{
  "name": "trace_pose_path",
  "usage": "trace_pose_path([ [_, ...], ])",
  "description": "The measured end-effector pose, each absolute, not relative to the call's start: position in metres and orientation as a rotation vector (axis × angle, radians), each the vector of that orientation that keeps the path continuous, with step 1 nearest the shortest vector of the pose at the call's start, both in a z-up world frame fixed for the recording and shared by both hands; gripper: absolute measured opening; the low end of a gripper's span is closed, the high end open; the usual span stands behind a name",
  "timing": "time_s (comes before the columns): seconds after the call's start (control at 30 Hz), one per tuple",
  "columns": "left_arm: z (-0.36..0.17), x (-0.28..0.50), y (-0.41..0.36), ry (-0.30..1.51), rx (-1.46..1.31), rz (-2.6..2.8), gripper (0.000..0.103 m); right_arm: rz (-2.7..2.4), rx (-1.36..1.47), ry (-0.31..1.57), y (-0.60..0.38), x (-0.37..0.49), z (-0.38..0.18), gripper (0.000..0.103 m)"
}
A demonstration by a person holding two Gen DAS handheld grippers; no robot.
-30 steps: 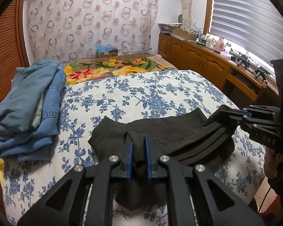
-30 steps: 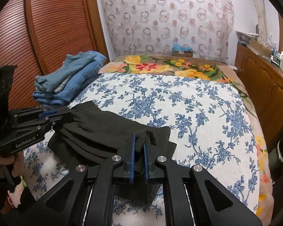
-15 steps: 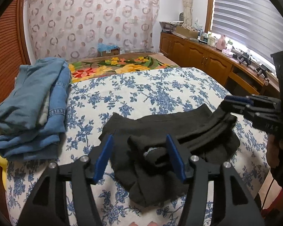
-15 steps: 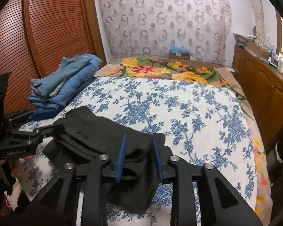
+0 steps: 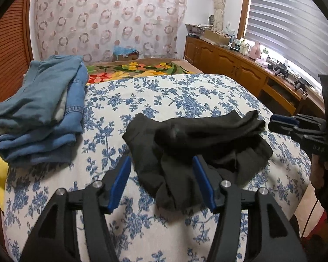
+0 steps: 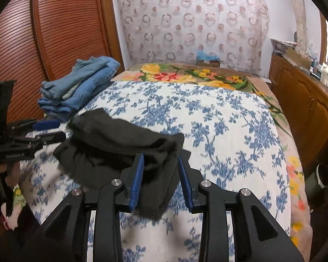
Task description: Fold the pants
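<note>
Dark folded pants (image 5: pixel 196 144) lie bunched on the blue-flowered bedspread (image 5: pixel 164 91); they also show in the right wrist view (image 6: pixel 120 146). My left gripper (image 5: pixel 164 181) is open, its blue pads either side of the pants' near edge, holding nothing. My right gripper (image 6: pixel 161 181) is open over the other near corner of the pants, empty. Each gripper also shows from the side in the other view: the right gripper (image 5: pixel 295 124) and the left gripper (image 6: pixel 39 131).
A stack of folded blue jeans (image 5: pixel 43 109) sits on the bed's left side, also in the right wrist view (image 6: pixel 78 87). A bright flowered blanket (image 5: pixel 131 72) lies beyond. Wooden cabinets (image 5: pixel 240 69) line the right, a louvred wardrobe (image 6: pixel 43 32) the left.
Both grippers were shut on the pants' near edge a second ago; both have opened, let the cloth drop onto the bed and drawn back slightly.
</note>
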State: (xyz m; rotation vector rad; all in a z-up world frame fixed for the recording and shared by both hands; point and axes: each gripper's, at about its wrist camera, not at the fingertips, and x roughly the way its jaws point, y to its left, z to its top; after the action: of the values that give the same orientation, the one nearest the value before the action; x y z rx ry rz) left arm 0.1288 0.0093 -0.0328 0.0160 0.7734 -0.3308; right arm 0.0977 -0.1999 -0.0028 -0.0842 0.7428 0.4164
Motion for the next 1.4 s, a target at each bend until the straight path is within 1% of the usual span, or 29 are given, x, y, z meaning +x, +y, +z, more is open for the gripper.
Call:
trace_pose_path([
  [0.27, -0.037, 0.136, 0.001, 0.792, 0.044, -0.347, 0.058, 0.436, -0.13, 0.77, -0.193, 0.099, -0.014, 0.032],
  [0.5, -0.043, 0.166, -0.01, 0.82, 0.078, -0.356, 0.058, 0.452, -0.178, 0.801, -0.184, 0.132, -0.024, 0.032],
  [0.97, -0.062, 0.226, -0.017, 0.883, 0.092, -0.366, 0.058, 0.46, -0.153, 0.858, -0.189, 0.19, -0.037, 0.032],
  [1.2, -0.063, 0.231, -0.015, 0.888, 0.078, -0.368, 0.058, 0.446, -0.151, 0.874, -0.189, 0.196, -0.044, 0.032],
  [1.4, -0.054, 0.219, -0.007, 0.861, 0.047, -0.362, 0.058, 0.446, -0.116, 0.853, -0.19, 0.189, -0.031, 0.032],
])
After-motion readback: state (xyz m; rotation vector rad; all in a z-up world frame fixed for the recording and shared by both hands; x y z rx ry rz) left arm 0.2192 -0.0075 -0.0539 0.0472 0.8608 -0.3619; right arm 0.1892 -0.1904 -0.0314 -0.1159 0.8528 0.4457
